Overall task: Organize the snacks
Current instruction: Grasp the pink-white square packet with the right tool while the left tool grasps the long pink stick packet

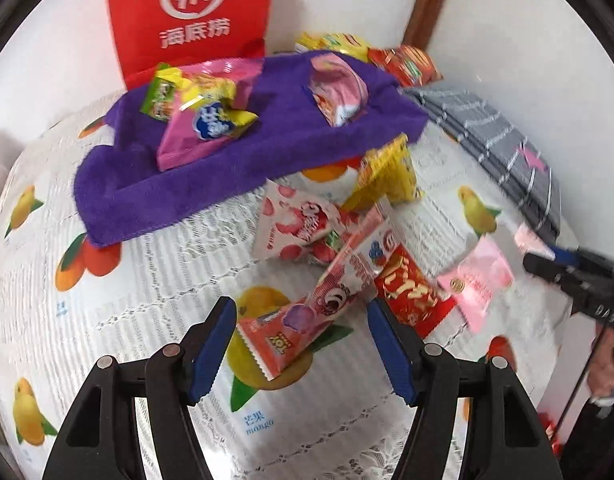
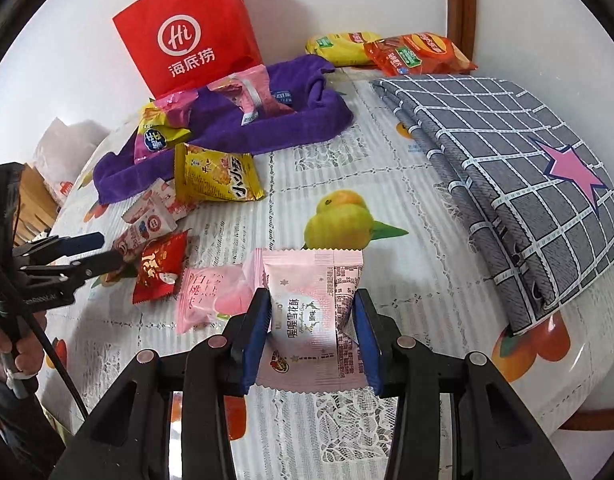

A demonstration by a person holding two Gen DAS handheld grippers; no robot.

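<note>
- left wrist view: the left gripper (image 1: 301, 354) hangs over the fruit-print tablecloth (image 1: 119, 320) with its jaws about half open, the blue pads touching nothing; a long pink toy-story packet (image 1: 307, 312) lies on the cloth between and just beyond the fingertips.
- past it lie a white strawberry packet (image 1: 295, 224), a red-and-gold packet (image 1: 411, 292) and a pale pink packet (image 1: 477, 280), close together; a yellow packet (image 1: 387, 174) leans at the edge of the purple towel (image 1: 179, 196).
- on the towel sit more pink and yellow snack bags; a red paper bag (image 1: 191, 12) stands behind it against the wall, and a folded grey checked cloth (image 1: 503, 148) lies to the right.
- right wrist view: the right gripper (image 2: 311, 338) has its jaws narrowed onto a pink snowflake-crisp packet (image 2: 315, 312), both pads pressing its sides, above the tablecloth.
- at the left edge the left gripper's tips reach toward the red-and-gold packet; two chip bags (image 2: 391, 52) lie at the table's far side.
</note>
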